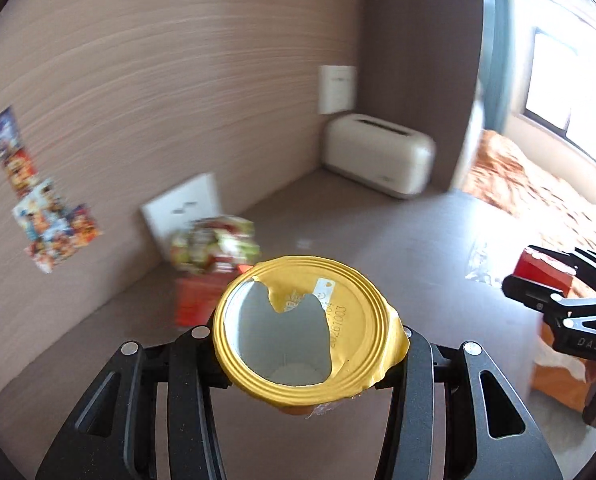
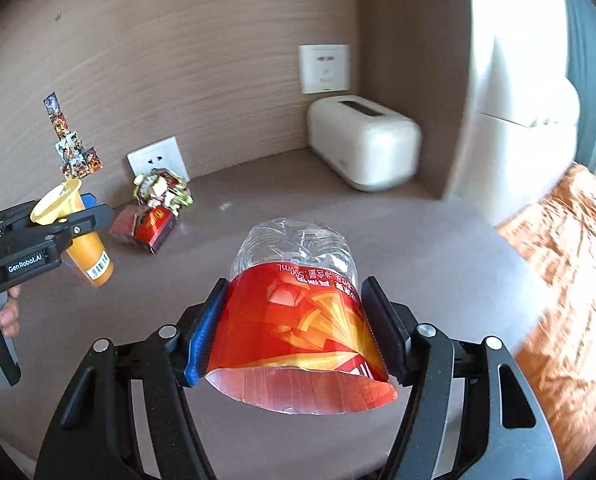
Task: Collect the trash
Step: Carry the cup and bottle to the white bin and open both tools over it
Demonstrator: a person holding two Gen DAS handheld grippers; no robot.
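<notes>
The left gripper (image 1: pixel 312 354) is clamped on a yellow cup (image 1: pixel 310 330) with a torn foil lid; the right gripper (image 2: pixel 293 334) squeezes a plastic bottle (image 2: pixel 298 300) by its red label, both above the table (image 2: pixel 418 248). Two risks — the thin bottle may buckle and slip, and the cup, probably empty, could drip. A wrapper (image 2: pixel 161 190) and red box (image 2: pixel 145 228) remain by the wall.

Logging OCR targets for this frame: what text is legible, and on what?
"GenRobot.AI": side of left tool.
"DAS": body of right tool.
"500mL": upside down on the plastic bottle label; characters beside it too small.
"20261003", roughly: yellow cup foil lid.
Cup barcode, crumpled wrappers, wall stickers: unreadable.
</notes>
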